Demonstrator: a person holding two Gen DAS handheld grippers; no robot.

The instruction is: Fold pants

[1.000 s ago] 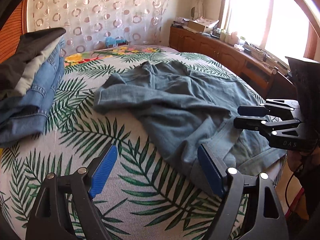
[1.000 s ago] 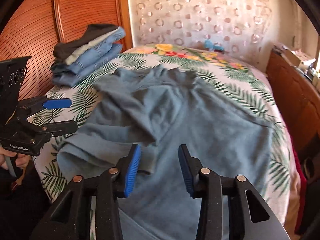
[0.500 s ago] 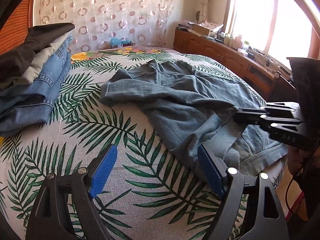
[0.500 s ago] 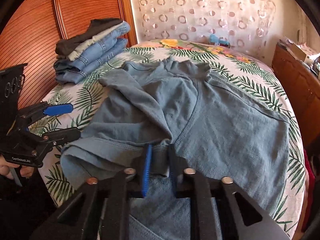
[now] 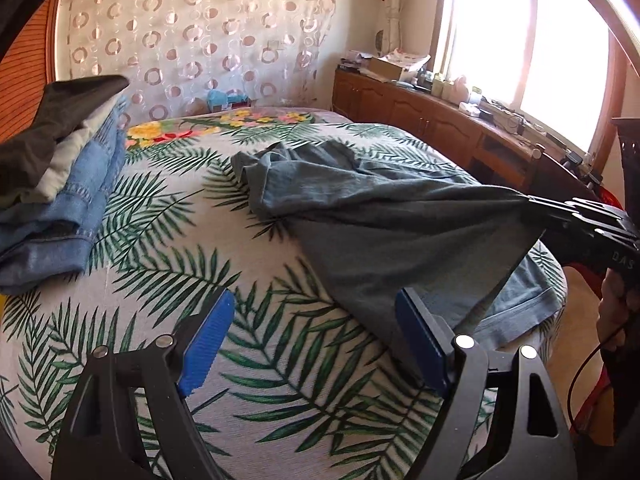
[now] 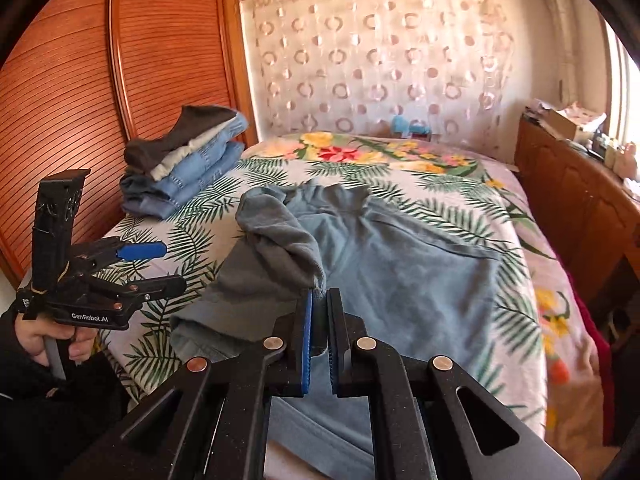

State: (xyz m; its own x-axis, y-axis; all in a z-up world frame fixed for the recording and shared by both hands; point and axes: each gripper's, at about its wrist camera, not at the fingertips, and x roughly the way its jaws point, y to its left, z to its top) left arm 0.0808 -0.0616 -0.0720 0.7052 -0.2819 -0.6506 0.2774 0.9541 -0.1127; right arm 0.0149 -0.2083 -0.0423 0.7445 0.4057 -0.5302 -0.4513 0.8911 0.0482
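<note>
My right tool [image 6: 319, 312] was squeezed tight on a bit of the blue-grey pants [image 6: 400, 272], holding that bit up off the bed [image 6: 460, 184]. The rest of the pants lay spread and bumpy across the middle of the bed, with one end hanging near the close edge. My left tool [image 5: 316, 336] was wide open and held nothing; it hung over the leafy bed cover, just left of the pants. I think the folding had only just begun. The pants were not flat yet, and I could see no neat fold in them. All the folds were still left to do, and then the pants could go with the others. I counted one pair of pants to fold and two tools. There was one pile of folded clothes [image 6: 184, 164] at the far left of the bed, by the wooden wall. It had about four things in it, but I could not count them for sure.
</note>
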